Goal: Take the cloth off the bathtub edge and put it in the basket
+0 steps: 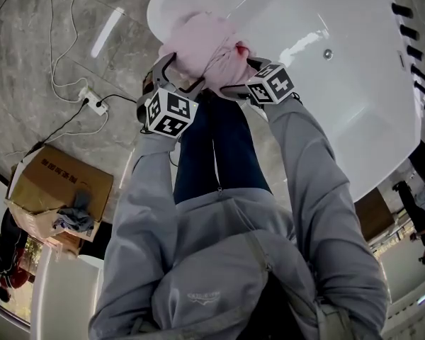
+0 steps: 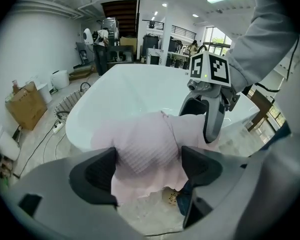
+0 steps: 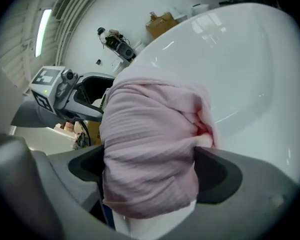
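**Two grippers straddle cloth on tub rim**

A crumpled pale pink cloth [image 1: 205, 48] drapes over the glossy white bathtub [image 1: 340, 83] edge. The left gripper [image 2: 149, 166] and right gripper [image 3: 147, 171] have their jaws spread around it, not pinching. A brown cardboard box [image 1: 60, 183] and a white power strip [image 1: 92, 101] lie well apart on the floor.

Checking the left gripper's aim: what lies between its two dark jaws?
The pink waffle-textured cloth, draped over the white bathtub edge, fills that gap, as the left gripper view shows.
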